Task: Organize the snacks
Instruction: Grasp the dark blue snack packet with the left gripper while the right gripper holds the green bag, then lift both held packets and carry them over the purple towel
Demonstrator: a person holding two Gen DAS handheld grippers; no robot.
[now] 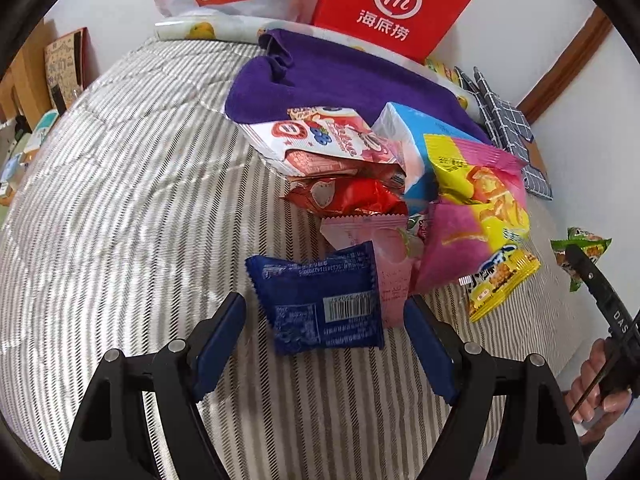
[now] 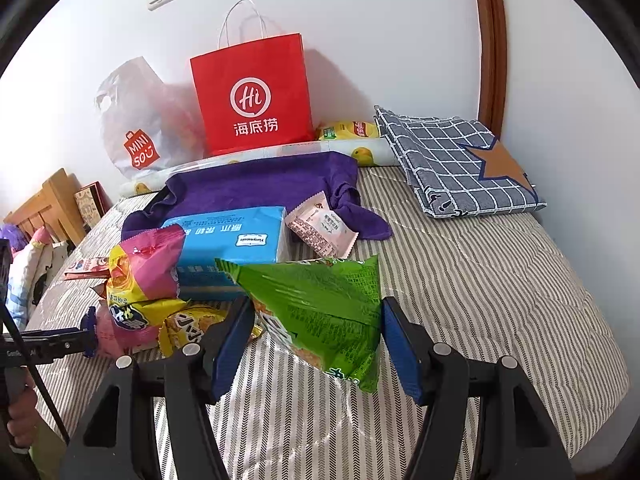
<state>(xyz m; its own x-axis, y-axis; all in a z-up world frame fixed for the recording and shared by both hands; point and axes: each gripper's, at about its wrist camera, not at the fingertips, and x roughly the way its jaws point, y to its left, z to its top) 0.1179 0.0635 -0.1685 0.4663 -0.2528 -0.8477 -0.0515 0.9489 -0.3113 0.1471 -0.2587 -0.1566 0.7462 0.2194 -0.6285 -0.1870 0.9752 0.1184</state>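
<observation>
Between parted left fingers (image 1: 424, 344): blue packet (image 1: 320, 300), untouched, on bed (image 1: 120, 200).

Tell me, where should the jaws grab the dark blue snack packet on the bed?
Pinch the blue packet across its two short side edges, coming down from above. It lies flat, barcode up, and the left gripper already straddles it with open jaws.

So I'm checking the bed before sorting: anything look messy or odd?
Yes. The snack packets lie in a loose, overlapping pile around the blue tissue pack, partly on the crumpled purple towel, not sorted.
</observation>
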